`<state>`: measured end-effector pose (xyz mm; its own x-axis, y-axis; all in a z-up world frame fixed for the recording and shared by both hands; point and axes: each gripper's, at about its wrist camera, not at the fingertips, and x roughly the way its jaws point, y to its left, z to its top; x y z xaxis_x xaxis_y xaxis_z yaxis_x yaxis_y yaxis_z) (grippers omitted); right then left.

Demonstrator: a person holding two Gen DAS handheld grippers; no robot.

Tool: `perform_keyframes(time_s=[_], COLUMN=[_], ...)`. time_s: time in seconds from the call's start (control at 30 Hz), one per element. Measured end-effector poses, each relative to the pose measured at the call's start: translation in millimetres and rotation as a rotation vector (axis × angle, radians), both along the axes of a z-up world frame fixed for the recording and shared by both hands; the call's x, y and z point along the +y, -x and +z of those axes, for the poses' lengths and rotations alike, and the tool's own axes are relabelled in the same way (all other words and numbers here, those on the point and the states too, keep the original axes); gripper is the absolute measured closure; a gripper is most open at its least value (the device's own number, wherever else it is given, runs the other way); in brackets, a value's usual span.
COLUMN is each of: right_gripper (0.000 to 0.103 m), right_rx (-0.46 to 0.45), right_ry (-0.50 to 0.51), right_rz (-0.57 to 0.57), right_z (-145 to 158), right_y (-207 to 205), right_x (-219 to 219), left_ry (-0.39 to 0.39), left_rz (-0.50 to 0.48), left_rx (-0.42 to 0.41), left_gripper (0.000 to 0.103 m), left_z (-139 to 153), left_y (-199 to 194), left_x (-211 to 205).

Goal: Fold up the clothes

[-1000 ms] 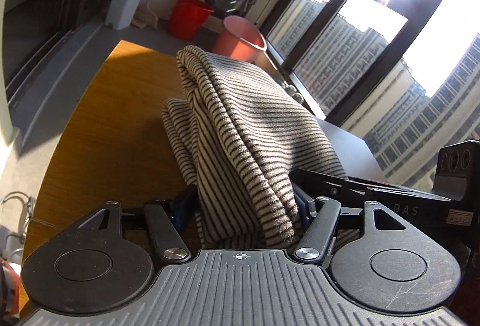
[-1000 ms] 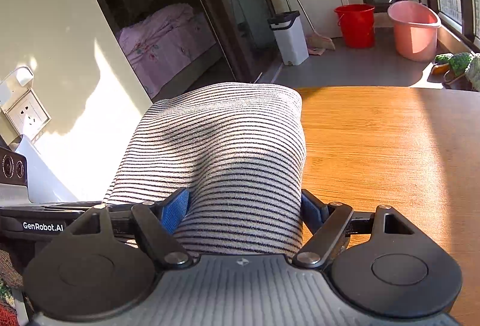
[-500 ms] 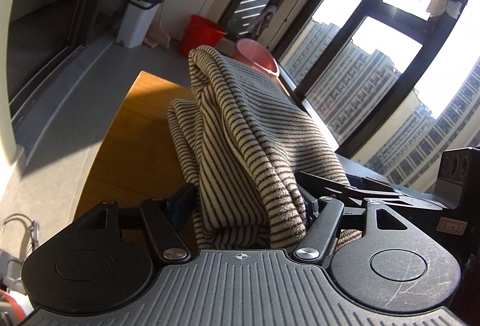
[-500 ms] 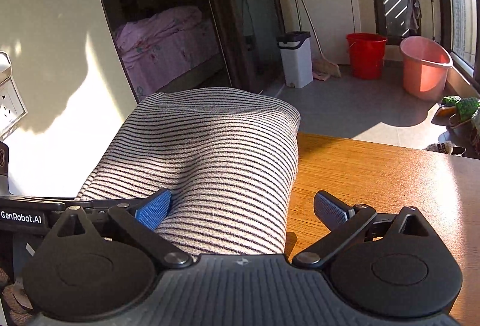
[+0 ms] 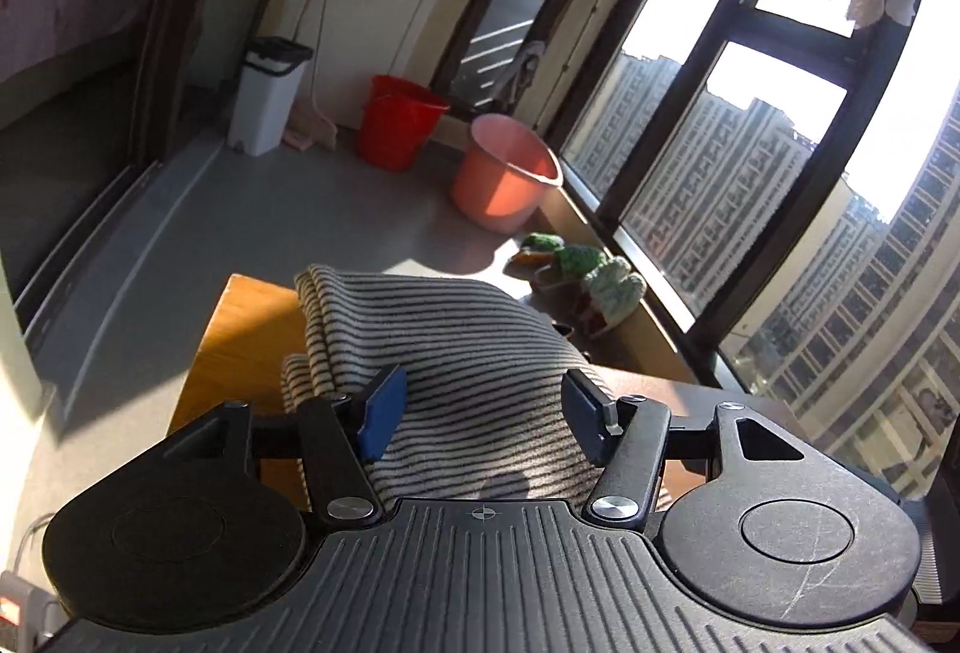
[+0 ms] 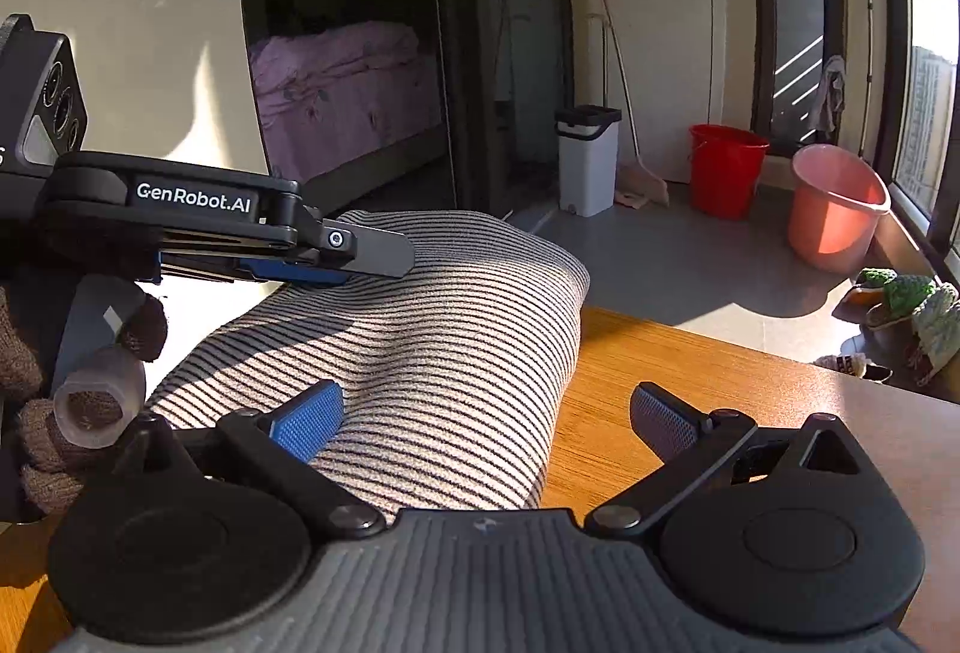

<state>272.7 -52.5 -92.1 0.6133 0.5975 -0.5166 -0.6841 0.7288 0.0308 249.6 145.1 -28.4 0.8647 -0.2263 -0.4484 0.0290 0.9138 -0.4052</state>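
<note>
A folded striped garment [image 5: 456, 353], beige with thin dark stripes, lies on the wooden table [image 5: 240, 329] near its far corner. My left gripper [image 5: 486, 407] hovers over it with the blue pads spread apart and the cloth lying loose below them. In the right wrist view the same striped garment [image 6: 432, 353] sits on the wooden table [image 6: 690, 389]. My right gripper [image 6: 486, 419] is open above the garment's near edge. The left gripper [image 6: 336, 257] shows from the side over the fold's far part, held by a gloved hand [image 6: 36, 383].
On the floor beyond the table stand a white bin [image 6: 588, 161], a red bucket [image 6: 726, 173] and a pink bucket [image 6: 834, 209]. Knitted items [image 6: 906, 305] lie by the window sill. A doorway on the left shows a bed [image 6: 342, 101]. Large windows run along the right.
Both grippers let go of the striped garment: the right opened half a second ago, the left just now. The folded cloth dropped flat onto the table and both grippers lifted back.
</note>
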Motion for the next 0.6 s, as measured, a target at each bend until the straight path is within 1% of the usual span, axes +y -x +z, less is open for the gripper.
perform_keyframes(time_s=[0.03,0.13,0.17,0.23,0.33,0.37,0.5,0.53,0.6], right_gripper=[0.000,0.000,0.000,0.000,0.000,0.000,0.000,0.000,0.000], right_rx=[-0.018,-0.054,-0.048,-0.022,-0.052,-0.040,0.078,0.092,0.086], right_ry=[0.024,0.125,0.129,0.111,0.117,0.103,0.002,-0.009,-0.007], right_rz=[0.016,0.016,0.017,0.008,-0.031,-0.037,-0.091,-0.102,-0.114], right_z=[0,-12,-14,-15,-17,-19,-26,-27,-26], right_y=[6,7,4,-5,-7,-9,-15,-15,-13], right_x=[-1,4,4,3,3,1,-11,-13,-12], left_ry=[-0.007,-0.024,-0.025,-0.031,-0.036,-0.035,-0.041,-0.048,-0.065], left_rz=[0.009,0.028,0.027,0.025,0.030,0.029,0.029,0.028,0.029], left_rx=[0.010,0.036,0.039,0.045,0.056,0.055,0.045,0.042,0.034], left_gripper=[0.040,0.040,0.040,0.040,0.039,0.039,0.038,0.036,0.032], left_z=[-4,-14,-14,-14,-17,-19,-23,-23,-23], left_y=[-3,-11,-10,-9,-6,-5,-4,-4,-3], left_x=[-1,-3,-2,-1,1,2,1,0,-3])
